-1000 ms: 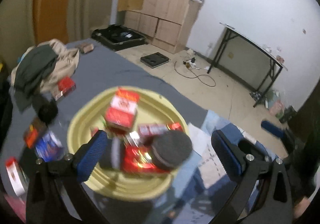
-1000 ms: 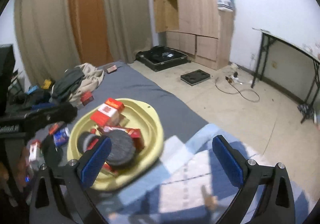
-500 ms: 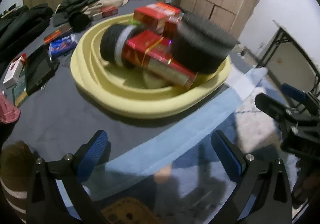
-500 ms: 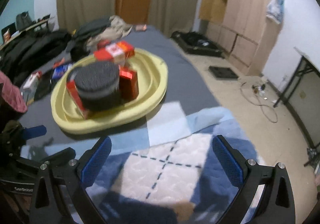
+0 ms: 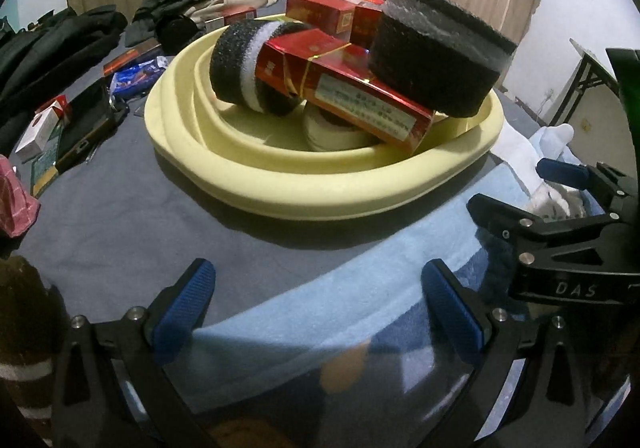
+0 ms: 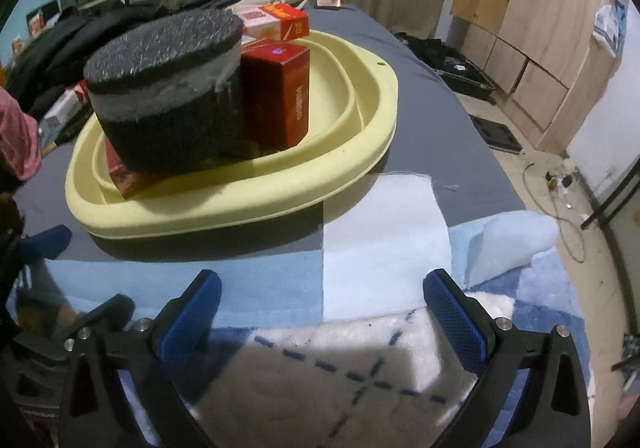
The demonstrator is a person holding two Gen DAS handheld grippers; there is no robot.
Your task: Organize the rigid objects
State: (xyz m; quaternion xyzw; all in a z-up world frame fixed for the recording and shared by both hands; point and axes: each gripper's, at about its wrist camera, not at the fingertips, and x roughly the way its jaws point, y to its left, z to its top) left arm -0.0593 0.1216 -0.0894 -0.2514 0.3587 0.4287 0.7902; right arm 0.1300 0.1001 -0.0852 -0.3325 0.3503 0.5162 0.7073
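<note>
A pale yellow basin [image 5: 320, 184] [image 6: 248, 200] sits on the grey bed. It holds red boxes [image 5: 352, 100] [image 6: 280, 96], a large black foam disc [image 5: 432, 60] [image 6: 168, 88], a black-and-white roll [image 5: 244, 68] and a white tape roll [image 5: 336, 132]. My left gripper [image 5: 320, 312] hovers low in front of the basin, open and empty. My right gripper [image 6: 320, 312] is open and empty too, low over the blue-and-white blanket [image 6: 360, 348] beside the basin. In the left wrist view the right gripper [image 5: 560, 208] shows at the right edge.
Loose packs, a red box and a dark tablet [image 5: 80, 124] lie on the bed left of the basin, with dark clothes [image 5: 60, 44] behind. A wooden wardrobe [image 6: 540, 28] and cables on the floor [image 6: 560, 184] are at the right.
Both grippers have dropped from a high view over the basin to low positions just in front of it. The basin contents look unmoved. Both stayed open.
</note>
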